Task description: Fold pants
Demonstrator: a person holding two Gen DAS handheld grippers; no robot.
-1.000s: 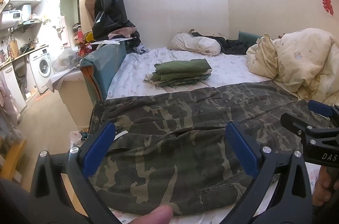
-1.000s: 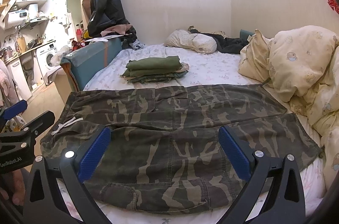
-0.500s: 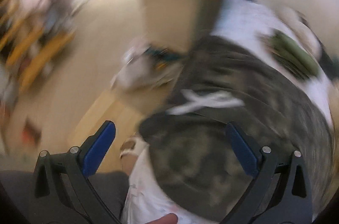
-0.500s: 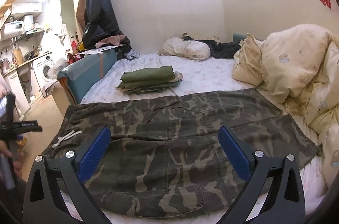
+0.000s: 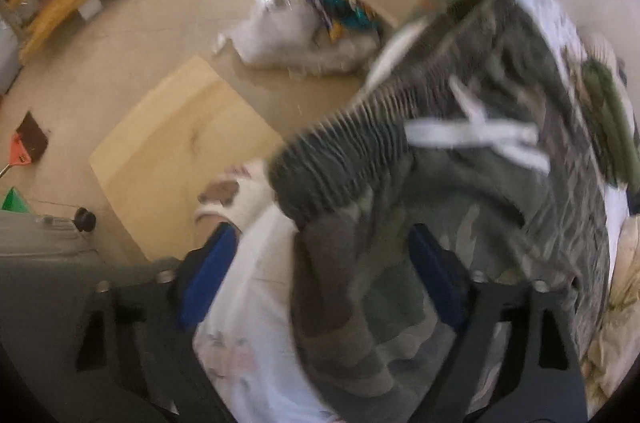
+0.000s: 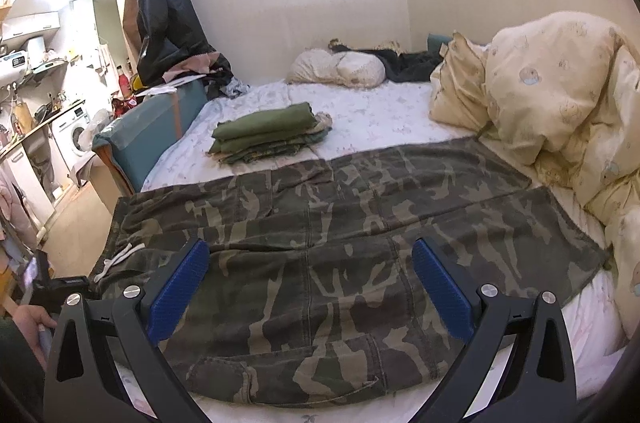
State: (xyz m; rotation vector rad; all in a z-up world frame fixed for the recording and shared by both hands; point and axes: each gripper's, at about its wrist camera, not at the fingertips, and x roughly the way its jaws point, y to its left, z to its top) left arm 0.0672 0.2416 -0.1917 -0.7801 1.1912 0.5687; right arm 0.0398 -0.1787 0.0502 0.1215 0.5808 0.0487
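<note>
Left tongs (image 5: 320,275), pointed steeply down over the near corner of the bed, straddle the waist end of the camouflage pants (image 6: 340,263); their jaws have just been closing, with the ribbed waistband (image 5: 352,151) and the cloth below it lying between the blue pads (image 5: 208,279), which do not yet appear to press on the fabric, so the tongs read as open around the cloth rather than gripping it. The steep approach suits a pinch at the waistband corner, the natural handle for lifting one side across the other. The white drawstring (image 5: 472,135) lies loose just beyond the waistband and could be caught in the pinch.

Right tongs (image 6: 312,287), open and empty, hover above the near leg of the pants, jaws apart and clear of the cloth, presumably waiting to take the hem end.

The pants lie spread flat across the foot of the bed (image 6: 380,119), waist toward the floor side, leg hems toward the cream duvet (image 6: 560,95), a layout that leaves both ends reachable. Well apart, further up the mattress, a stack of folded green garments (image 6: 272,131) marks the likely destination. A white bag (image 5: 304,35) sits on the floor beside the bed
</note>
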